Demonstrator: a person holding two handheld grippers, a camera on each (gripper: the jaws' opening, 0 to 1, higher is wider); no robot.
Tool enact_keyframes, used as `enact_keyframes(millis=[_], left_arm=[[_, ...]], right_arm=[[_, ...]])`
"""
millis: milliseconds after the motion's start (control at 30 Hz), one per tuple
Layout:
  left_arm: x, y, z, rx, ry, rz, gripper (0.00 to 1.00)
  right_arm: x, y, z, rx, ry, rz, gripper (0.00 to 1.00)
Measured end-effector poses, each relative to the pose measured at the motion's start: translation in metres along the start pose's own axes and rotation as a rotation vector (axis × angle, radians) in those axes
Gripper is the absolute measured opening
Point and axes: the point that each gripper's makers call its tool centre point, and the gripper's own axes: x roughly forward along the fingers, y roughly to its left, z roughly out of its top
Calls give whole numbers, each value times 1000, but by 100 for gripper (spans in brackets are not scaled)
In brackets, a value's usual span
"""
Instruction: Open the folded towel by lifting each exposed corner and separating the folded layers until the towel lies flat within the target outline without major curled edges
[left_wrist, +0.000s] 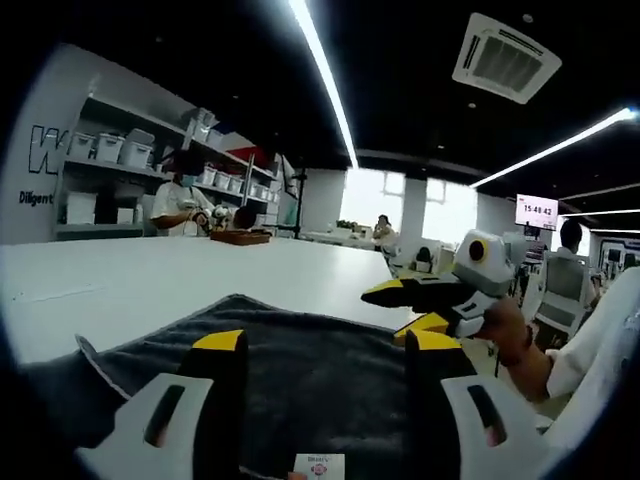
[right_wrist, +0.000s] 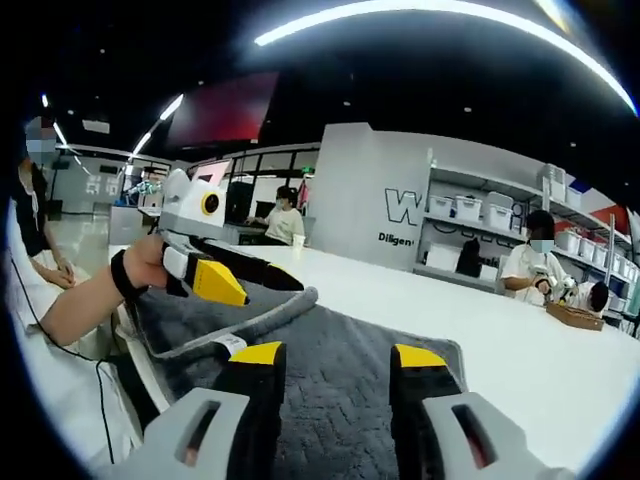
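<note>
- A bright workroom with ceiling strip lights, white storage shelves and seated people surrounds a long white tabletop.
- The dark grey terry towel lies on the tabletop's near end, one edge raised in a fold.
- The left hand-held gripper, seen in the right gripper view, appears pressed together, pinching that raised towel edge.
- The right hand-held gripper hovers beside the towel; its jaws look slightly parted and empty.
- Judged step: peeling a folded layer open. Next, draw the edge outward and lay it flat.
</note>
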Motion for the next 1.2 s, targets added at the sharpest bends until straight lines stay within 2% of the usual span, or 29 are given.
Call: enact_keyframes(millis=[67, 167, 200, 267, 533, 667, 833, 900, 1000, 1067, 1100, 1200], left_arm=[[-7, 5, 0, -7, -12, 18, 61], [-13, 9, -1, 2, -17, 46, 61], [-15, 10, -1, 20, -21, 47, 61], [-18, 9, -2, 2, -22, 50, 61], [-26, 3, -5, 17, -26, 51, 60], [-32, 7, -6, 38, -25, 80, 61], [-49, 8, -15, 25, -24, 104, 61], [-53, 6, -16, 21, -27, 100, 60], [-57, 2, -12, -5, -66, 80, 60], [-58, 2, -14, -8, -58, 90, 60], [-59, 1, -17, 25, -41, 96, 60], [-62, -1, -19, 11, -42, 86, 61]], right_arm=[[1, 4, 1, -14, -10, 20, 38], [1, 10, 1, 11, -24, 51, 38], [1, 10, 1, -2, -19, 47, 38], [1, 8, 0, -30, -7, 30, 38], [2, 12, 4, -24, -13, 50, 38], [3, 13, 5, -20, -11, 56, 38], [4, 14, 8, -27, -12, 59, 37], [6, 16, 8, -26, -12, 64, 37], [8, 22, 10, -44, -12, 73, 38], [9, 24, 11, -41, -15, 85, 38], [10, 25, 11, -39, -15, 87, 38], [11, 25, 12, -41, -15, 88, 38]])
